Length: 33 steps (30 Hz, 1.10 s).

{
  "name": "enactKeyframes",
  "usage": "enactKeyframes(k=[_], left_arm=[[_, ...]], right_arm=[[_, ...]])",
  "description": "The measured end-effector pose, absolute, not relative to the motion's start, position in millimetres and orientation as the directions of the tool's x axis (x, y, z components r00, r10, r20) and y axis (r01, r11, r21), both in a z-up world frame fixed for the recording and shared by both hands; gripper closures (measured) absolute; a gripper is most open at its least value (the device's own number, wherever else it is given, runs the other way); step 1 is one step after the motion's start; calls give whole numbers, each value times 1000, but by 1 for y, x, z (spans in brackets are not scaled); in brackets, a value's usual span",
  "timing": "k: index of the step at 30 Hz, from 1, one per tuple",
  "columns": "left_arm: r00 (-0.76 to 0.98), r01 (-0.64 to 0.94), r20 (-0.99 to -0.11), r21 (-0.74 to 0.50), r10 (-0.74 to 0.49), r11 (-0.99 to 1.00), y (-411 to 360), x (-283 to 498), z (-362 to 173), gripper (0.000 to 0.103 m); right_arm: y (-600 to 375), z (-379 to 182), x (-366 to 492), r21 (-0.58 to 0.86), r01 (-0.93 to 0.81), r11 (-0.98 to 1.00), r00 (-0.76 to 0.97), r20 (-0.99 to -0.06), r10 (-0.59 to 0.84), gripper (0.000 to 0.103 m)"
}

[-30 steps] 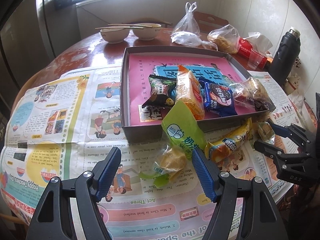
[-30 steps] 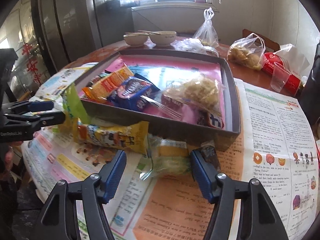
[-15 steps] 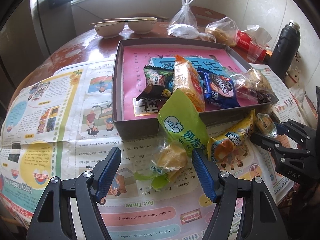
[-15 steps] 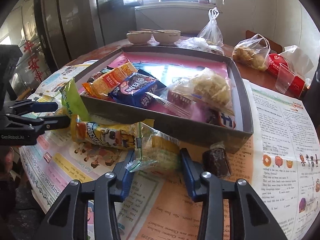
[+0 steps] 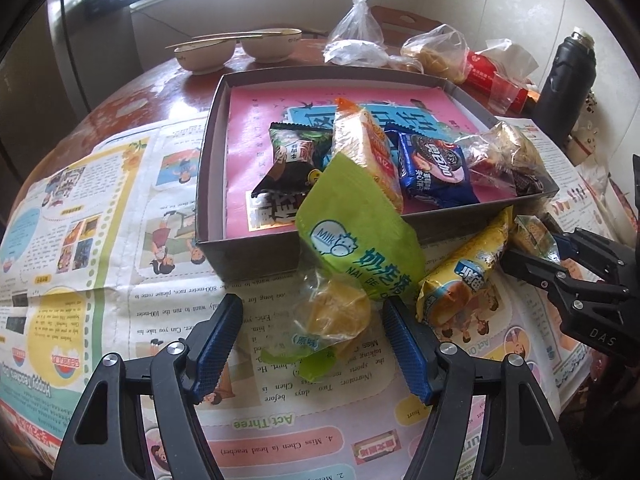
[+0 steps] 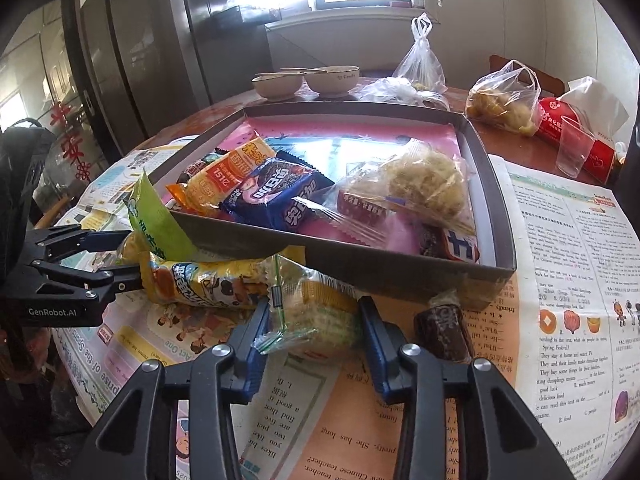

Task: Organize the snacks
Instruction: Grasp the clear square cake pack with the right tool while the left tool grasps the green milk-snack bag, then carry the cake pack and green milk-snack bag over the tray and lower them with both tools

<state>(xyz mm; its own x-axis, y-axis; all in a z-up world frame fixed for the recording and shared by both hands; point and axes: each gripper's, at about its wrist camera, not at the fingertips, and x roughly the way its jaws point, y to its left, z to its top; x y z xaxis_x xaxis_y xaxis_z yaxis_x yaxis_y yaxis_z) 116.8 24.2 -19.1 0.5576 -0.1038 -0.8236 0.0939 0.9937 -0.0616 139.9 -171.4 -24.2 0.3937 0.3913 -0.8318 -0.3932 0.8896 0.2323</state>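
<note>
Partway through sorting, we have four snacks in the box (image 6: 496, 208) while our right gripper (image 6: 312, 320) pinches a clear-wrapped cracker pack (image 6: 316, 312) on the bench, our left gripper (image 5: 312, 328) spread around the green milk pouch (image 5: 356, 236).

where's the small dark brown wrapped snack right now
In the right wrist view, the dark brown snack lies on the newspaper just right of the right gripper, in front of the tray.
</note>
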Motion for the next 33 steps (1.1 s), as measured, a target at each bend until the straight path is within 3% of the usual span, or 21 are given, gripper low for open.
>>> enactKeyframes(k=[5,9,33], left_arm=[[569,101,-814,-76,-120,992,24,117,-17,57],[568,105,-808,-114,-153,988,28,116,-16,69],[670,83,-720,-173,-183,981,46,95,37,69]], right_arm=[[-172,-23,140,235,-392,890,394,-831,393,61],[-174,-19,139,240,-387,890,403,-824,397,61],[-179,11,138,324,-367,872,442,-764,470,62]])
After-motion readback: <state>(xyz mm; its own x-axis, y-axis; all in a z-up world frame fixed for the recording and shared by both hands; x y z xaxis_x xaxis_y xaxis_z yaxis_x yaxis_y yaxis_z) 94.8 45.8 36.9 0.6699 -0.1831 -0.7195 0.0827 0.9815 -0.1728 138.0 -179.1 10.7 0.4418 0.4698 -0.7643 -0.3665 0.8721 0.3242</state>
